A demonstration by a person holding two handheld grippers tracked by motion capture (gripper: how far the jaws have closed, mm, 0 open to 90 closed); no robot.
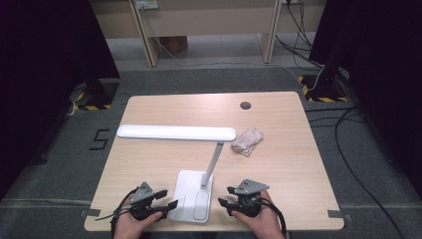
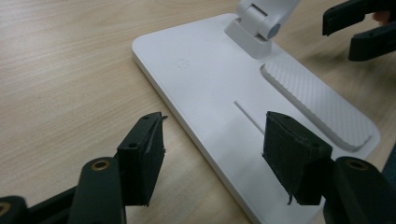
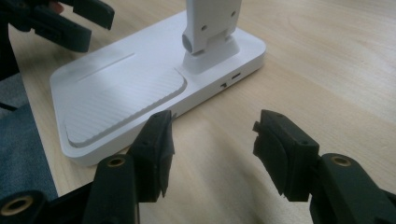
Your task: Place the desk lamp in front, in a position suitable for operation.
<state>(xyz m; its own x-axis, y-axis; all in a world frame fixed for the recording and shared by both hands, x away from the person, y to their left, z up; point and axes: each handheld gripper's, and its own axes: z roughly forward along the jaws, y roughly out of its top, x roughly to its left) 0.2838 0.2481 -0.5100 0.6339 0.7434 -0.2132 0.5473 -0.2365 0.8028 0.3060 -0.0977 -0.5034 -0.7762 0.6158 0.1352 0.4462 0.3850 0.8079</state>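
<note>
White desk lamp [image 1: 191, 169] stands at the worktop [image 1: 278, 164] near edge. Left gripper [image 2: 212, 154] and right gripper [image 3: 212, 149] flank its base, fingers spread wide, gripping nothing, likely readying to steady or shift it. Crumpled cloth [image 1: 247, 140] lies beyond the lamp.

Lab: hazard-taped stands [image 1: 90, 101], floor cables [image 1: 348, 149], black curtains [image 1: 45, 59].

A white desk lamp [image 1: 191, 149], its base [image 2: 219, 98] carrying a ribbed, weave-patterned white pad [image 2: 317, 105], stands on a pale wood-grain desk [image 1: 278, 154]. A beige crumpled cloth [image 1: 247, 140] lies beside it; both tools, left [image 1: 166, 204] and right [image 1: 225, 196], are black with grey top plates
</note>
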